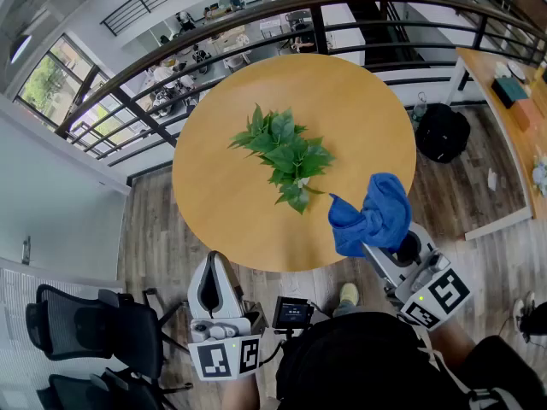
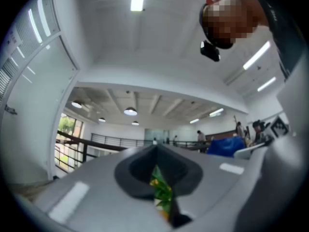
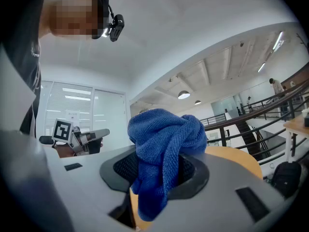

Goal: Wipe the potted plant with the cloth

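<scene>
Blue cloth (image 3: 164,139) upright, clamped in right gripper (image 3: 159,175) fingers; left gripper (image 1: 213,261) fingers together.

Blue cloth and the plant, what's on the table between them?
Nothing: only bare tabletop separates the cloth from the plant, as the head view shows.

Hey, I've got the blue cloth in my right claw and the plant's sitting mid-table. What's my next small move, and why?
Probably move the right claw forward and left until the cloth meets the nearest leaves of the plant. The cloth is clamped in that claw over the near edge of the table, apart from the plant, so wiping can't begin yet.
</scene>
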`<state>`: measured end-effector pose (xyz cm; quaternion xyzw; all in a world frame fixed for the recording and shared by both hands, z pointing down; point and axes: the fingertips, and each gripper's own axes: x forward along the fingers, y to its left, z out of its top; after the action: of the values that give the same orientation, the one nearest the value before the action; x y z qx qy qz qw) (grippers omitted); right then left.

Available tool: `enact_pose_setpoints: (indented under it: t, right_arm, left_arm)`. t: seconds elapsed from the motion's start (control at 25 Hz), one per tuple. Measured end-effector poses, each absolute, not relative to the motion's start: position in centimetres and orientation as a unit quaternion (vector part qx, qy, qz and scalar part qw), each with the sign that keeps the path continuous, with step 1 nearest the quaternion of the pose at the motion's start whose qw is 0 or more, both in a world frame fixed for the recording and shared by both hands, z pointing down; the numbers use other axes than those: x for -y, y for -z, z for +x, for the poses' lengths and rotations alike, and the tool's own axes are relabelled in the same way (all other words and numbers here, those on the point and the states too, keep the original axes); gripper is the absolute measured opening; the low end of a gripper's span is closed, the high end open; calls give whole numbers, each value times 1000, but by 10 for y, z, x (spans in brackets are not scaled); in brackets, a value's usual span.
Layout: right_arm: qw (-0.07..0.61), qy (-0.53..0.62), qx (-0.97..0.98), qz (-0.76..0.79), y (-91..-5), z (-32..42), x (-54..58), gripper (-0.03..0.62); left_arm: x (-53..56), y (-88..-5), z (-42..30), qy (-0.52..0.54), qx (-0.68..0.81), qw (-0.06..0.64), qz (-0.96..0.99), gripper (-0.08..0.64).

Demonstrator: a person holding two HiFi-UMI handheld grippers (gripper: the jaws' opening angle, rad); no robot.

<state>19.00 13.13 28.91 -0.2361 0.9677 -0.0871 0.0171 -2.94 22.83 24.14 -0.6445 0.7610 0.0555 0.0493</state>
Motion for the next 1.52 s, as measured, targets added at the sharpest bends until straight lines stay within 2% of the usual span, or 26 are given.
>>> enact_pose_setpoints:
  t: [0.8, 1.52]
  right_arm:
    - [37, 106, -969, -219, -286, 177, -105, 150]
    - [23, 66, -960, -271, -266, 118, -23, 150]
  left_arm:
    - [-198, -245, -20, -51, -754, 42, -654, 3]
    - [-96, -241, -99, -73, -728, 36, -680, 3]
